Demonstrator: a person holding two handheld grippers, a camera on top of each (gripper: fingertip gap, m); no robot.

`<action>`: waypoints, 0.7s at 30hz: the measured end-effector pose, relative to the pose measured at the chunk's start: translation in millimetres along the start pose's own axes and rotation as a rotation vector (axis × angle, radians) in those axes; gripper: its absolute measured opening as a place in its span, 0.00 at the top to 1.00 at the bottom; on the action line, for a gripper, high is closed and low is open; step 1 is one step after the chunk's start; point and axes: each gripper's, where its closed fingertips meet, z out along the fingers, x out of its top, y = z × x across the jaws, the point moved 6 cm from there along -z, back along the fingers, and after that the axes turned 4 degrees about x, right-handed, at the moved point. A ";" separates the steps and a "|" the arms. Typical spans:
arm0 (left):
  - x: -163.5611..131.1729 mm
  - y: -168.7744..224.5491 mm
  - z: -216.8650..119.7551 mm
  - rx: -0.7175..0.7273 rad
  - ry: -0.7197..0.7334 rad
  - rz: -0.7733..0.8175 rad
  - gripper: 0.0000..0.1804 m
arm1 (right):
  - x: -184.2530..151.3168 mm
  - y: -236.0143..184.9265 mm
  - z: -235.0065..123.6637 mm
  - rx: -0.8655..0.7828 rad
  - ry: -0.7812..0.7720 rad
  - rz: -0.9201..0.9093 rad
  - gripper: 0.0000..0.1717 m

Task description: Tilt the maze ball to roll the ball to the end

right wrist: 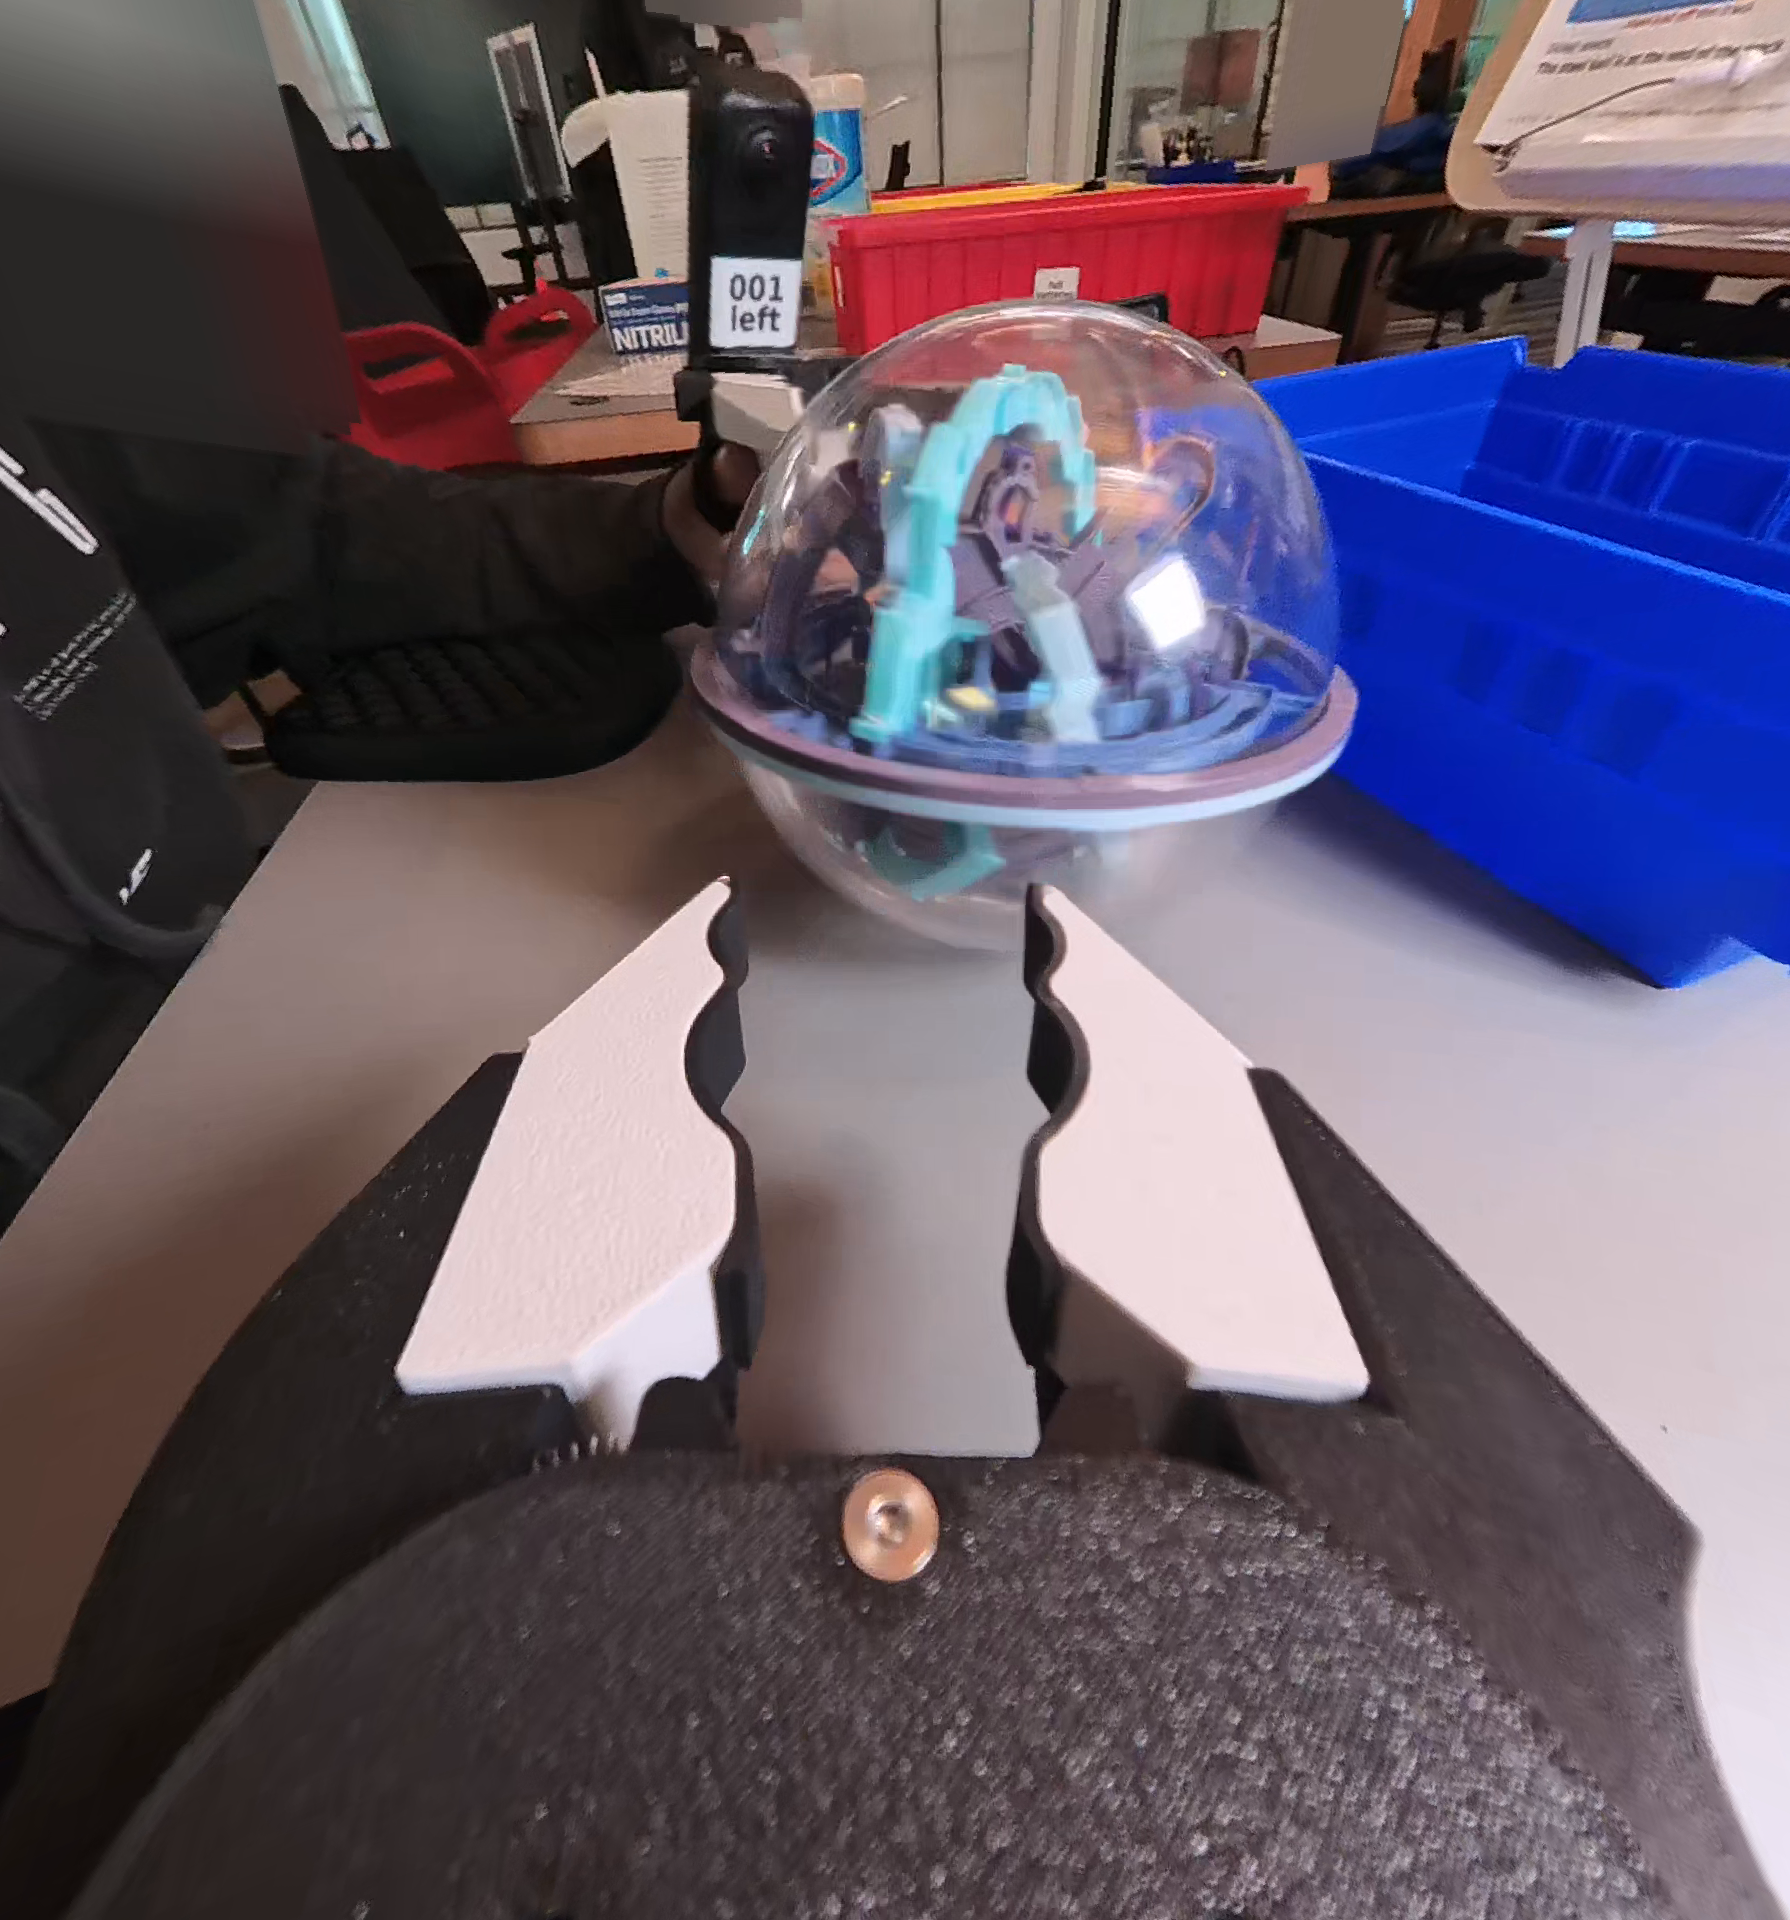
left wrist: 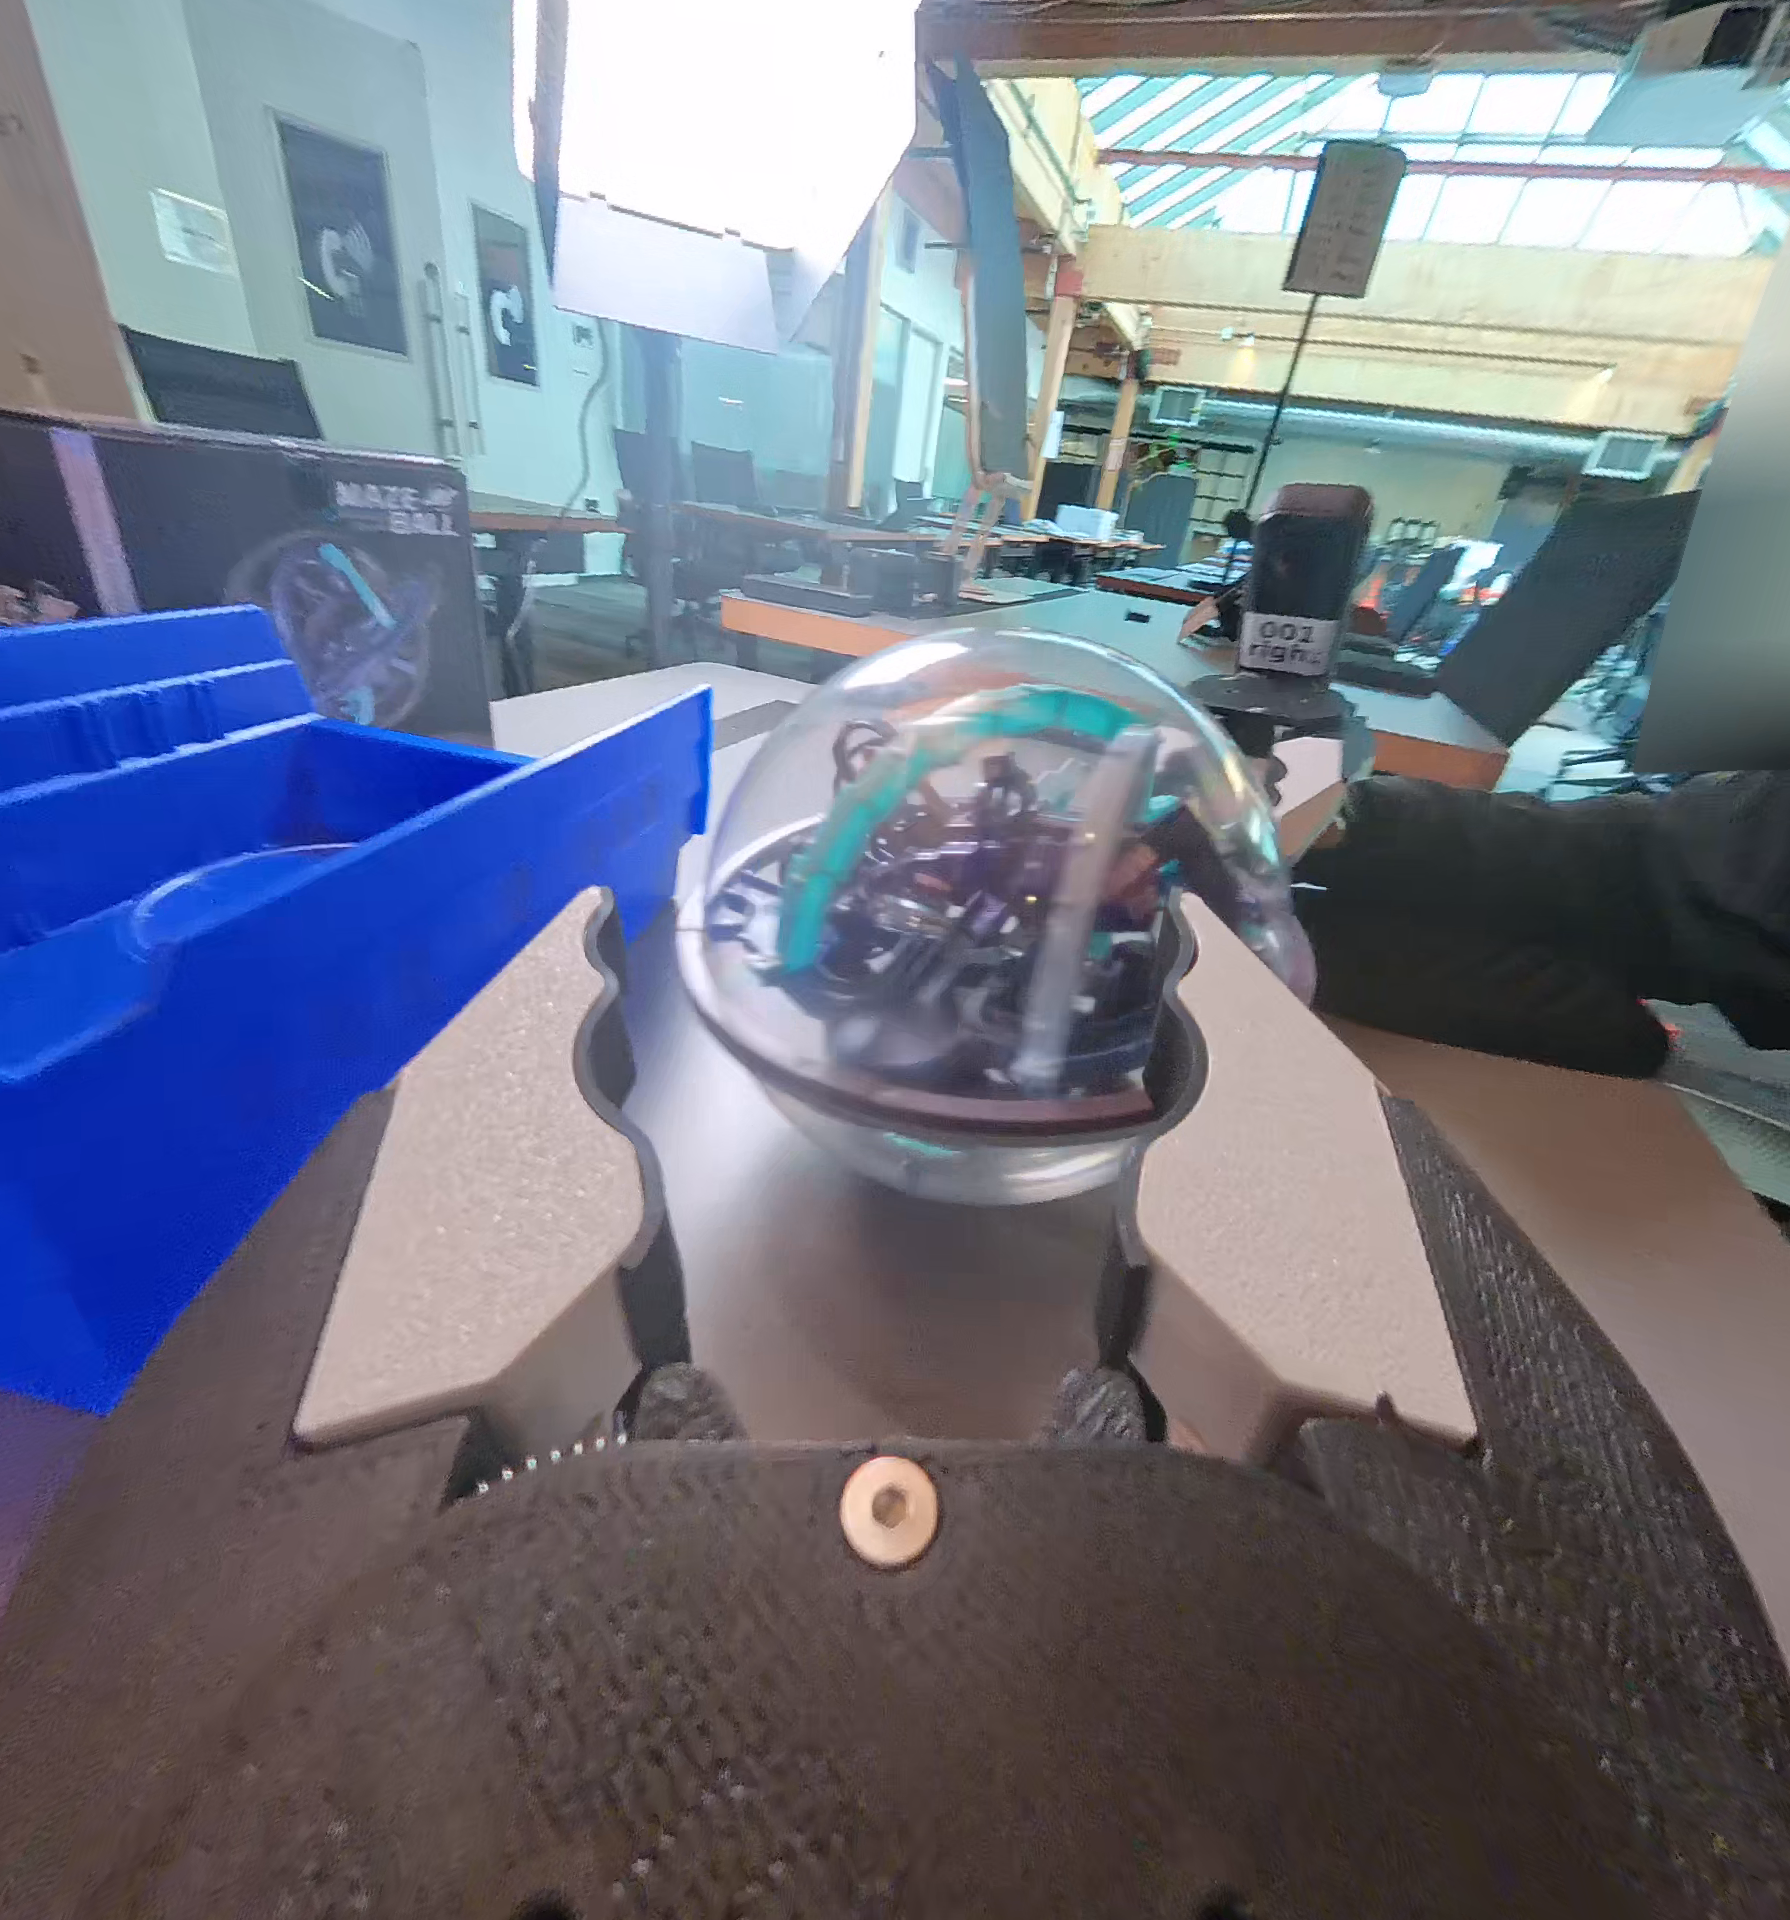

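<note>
The maze ball (left wrist: 974, 914), a clear sphere with teal and dark tracks inside and a ring around its middle, rests on the grey table (right wrist: 1286, 1143). In the left wrist view my left gripper (left wrist: 891, 909) is wide open with the ball between its fingertips. The right finger (left wrist: 1234, 1039) sits at the ball's ring, and there is a gap at the left finger (left wrist: 517, 1091). In the right wrist view my right gripper (right wrist: 880, 899) is partly open and empty, with its tips just short of the ball (right wrist: 1016, 623). The small ball inside cannot be made out.
A blue bin (left wrist: 247, 987) stands close beside the ball, and it also shows in the right wrist view (right wrist: 1597, 675). The toy's dark box (left wrist: 247, 561) stands behind the bin. A gloved hand (left wrist: 1597, 914) holds the right gripper. A red bin (right wrist: 1057, 260) sits on a far table.
</note>
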 end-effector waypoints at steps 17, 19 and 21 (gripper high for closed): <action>-15.6 32.6 16.1 -0.120 -0.101 0.176 0.43 | 4.6 4.0 9.3 0.120 0.077 0.336 0.57; -14.8 35.3 15.9 -0.120 -0.101 0.206 0.44 | 5.9 9.2 6.0 0.139 0.089 0.447 0.69; -13.9 38.9 15.7 -0.124 -0.099 0.237 0.44 | 5.0 12.2 5.4 0.168 0.092 0.576 0.75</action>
